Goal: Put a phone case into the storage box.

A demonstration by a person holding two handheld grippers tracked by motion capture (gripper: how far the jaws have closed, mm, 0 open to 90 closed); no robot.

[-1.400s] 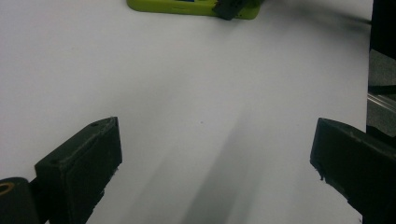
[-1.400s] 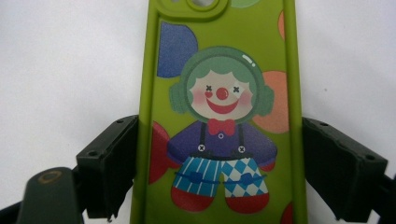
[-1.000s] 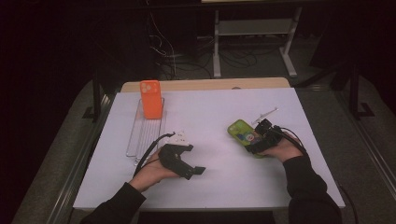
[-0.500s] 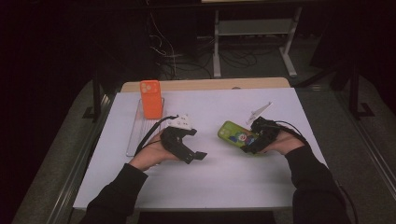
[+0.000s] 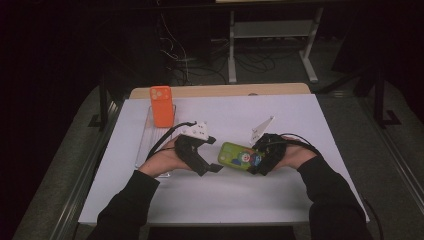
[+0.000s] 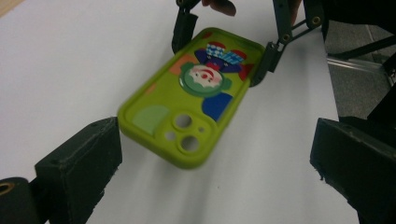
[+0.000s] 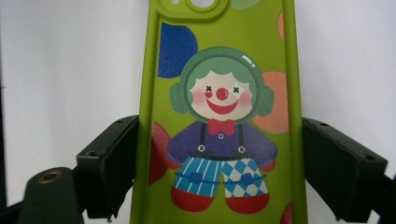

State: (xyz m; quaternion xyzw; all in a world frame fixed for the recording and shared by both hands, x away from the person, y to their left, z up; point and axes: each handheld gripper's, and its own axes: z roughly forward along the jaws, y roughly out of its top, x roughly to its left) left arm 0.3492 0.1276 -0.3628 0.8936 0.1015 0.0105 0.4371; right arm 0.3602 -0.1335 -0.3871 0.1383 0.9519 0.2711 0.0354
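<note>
An orange phone case (image 5: 161,106) is standing in a clear tray (image 5: 146,145) near the tabletop's (image 5: 300,115) far left corner, well apart from your work, and nothing is sitting between your hands. You are holding the green clown phone case (image 5: 238,156) over the tabletop's middle, its long axis running left to right, camera end pointing at your left tongs (image 5: 212,155). Your right tongs (image 5: 256,160) are clamping its sides at the clown's end. Your left tongs are standing wide open, holding nothing, their jaws flanking the camera end.
</note>
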